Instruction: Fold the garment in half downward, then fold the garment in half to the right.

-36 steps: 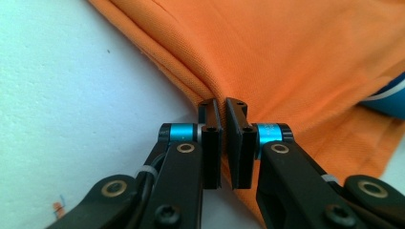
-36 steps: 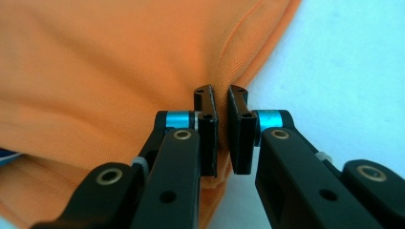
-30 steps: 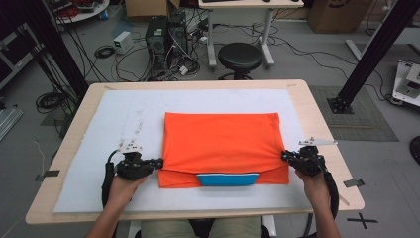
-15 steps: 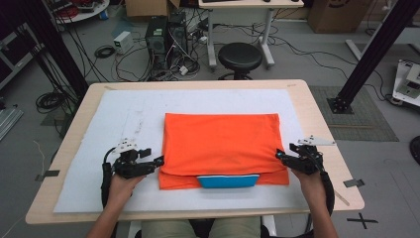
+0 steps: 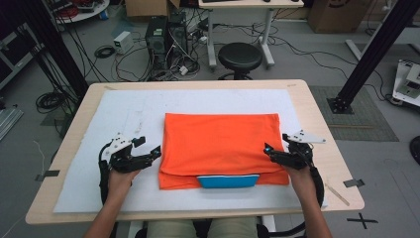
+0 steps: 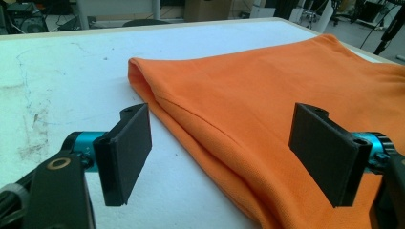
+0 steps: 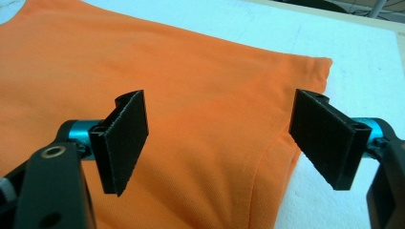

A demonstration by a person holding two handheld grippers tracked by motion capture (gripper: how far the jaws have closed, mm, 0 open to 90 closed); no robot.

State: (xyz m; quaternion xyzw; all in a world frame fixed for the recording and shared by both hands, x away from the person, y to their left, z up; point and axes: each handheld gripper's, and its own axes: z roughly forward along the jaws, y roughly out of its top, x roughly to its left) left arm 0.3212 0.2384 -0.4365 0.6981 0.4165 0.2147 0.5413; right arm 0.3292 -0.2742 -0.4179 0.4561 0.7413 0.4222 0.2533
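A lab or research workshop, this one. A wooden table (image 5: 317,124) under a white mat (image 5: 124,109) sits on a grey floor strewn with loose cables (image 5: 129,54). Behind it stand computer towers (image 5: 166,37), a small white box (image 5: 122,39) and a black round stool (image 5: 240,57). Black metal frame posts (image 5: 371,49) rise on both sides, cardboard boxes (image 5: 332,15) wait at the back, and a taped cross (image 5: 361,219) marks the floor.

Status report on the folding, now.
Both grippers, left and right, just opened, fingers off cloth. Orange garment folded flat, blue collar at near edge. Nothing in the way.
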